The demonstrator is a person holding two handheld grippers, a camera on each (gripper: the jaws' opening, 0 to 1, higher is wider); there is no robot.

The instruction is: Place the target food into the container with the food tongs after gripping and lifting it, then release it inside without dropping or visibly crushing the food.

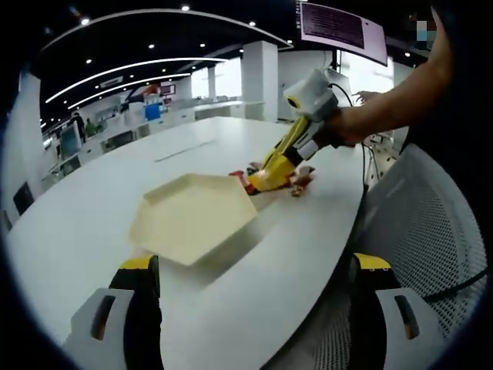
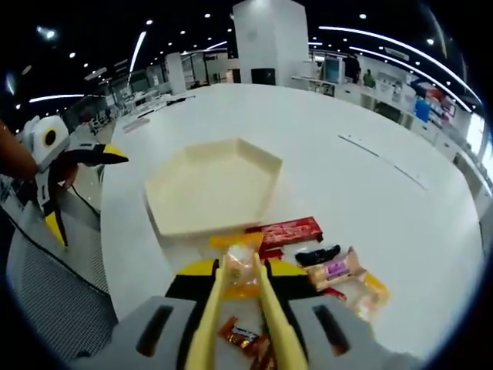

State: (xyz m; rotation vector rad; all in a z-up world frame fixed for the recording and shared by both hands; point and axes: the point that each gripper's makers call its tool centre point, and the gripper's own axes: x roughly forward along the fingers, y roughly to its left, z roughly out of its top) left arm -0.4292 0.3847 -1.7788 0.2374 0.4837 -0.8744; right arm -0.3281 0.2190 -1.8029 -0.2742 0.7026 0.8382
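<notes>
One hexagonal tray [image 2: 208, 193] on one white table [image 2: 370, 116] | beside the tray: one pair of yellow tongs [image 2: 239, 308], about six wrapped snacks [image 2: 308, 254] | two grippers

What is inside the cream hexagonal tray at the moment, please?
Nothing: the tray floor is bare in both views. Its near wall hides a thin strip. The snacks lie outside on the table.

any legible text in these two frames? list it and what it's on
None can be read.
Hanging screen: lines of text, too small and blurred.
Red snack packet: print blurred.
Purple-labelled packet: label too small.
Small brown packet under the tongs: print illegible.
</notes>
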